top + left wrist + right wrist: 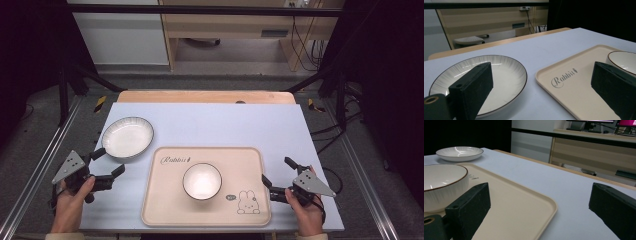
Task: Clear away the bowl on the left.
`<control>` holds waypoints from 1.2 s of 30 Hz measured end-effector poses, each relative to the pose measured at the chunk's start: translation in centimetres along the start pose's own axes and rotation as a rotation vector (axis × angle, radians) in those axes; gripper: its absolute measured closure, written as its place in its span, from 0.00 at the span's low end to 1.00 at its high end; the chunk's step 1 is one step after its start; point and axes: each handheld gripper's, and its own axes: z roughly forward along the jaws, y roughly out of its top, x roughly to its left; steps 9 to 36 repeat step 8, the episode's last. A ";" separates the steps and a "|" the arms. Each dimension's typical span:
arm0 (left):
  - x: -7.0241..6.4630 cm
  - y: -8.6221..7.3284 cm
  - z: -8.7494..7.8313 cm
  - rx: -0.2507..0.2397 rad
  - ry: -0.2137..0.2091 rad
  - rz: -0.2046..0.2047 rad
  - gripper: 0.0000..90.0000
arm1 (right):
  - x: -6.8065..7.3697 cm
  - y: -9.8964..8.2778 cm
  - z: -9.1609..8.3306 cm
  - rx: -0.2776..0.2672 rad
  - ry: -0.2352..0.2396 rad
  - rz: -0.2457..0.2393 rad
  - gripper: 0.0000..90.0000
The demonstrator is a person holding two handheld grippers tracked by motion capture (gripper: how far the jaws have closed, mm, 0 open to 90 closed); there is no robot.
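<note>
Centre stage, a small white bowl with a dark rim stands upright on a cream rectangular plastic tray printed with "Rabbit" and a little bunny, roughly in the tray's middle, and the bowl looks empty. The tray carries nothing else; its bare cream floor runs out to rounded corners, and it lies flat at the near side of the pale blue-grey table.

Up and to the left, off the tray and just beside its far left corner, sits a wide shallow white plate with a thin dark rim and fine ribbed lines, also empty, resting straight on the table.

Now the hands. The left hand-held gripper hovers low at the plate's near edge, jaws spread wide with nothing between them; one jaw reaches the plate's rim in the high view. Over on the other side, the right hand-held gripper sits just off the tray's right edge, jaws likewise gaping wide and gripping nothing, pointed in across the tray toward the bowl.
</note>
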 end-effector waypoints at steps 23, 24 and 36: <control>-0.8 -0.8 0.7 0.062 -0.077 -0.001 0.04 | -0.2 0.0 -0.1 0.000 0.000 -0.003 0.04; -0.8 -0.8 0.7 0.062 -0.077 -0.001 0.04 | -0.2 0.0 -0.1 0.000 0.000 -0.003 0.04; -0.8 -0.8 0.7 0.062 -0.077 -0.001 0.04 | -0.2 0.0 -0.1 0.000 0.000 -0.003 0.04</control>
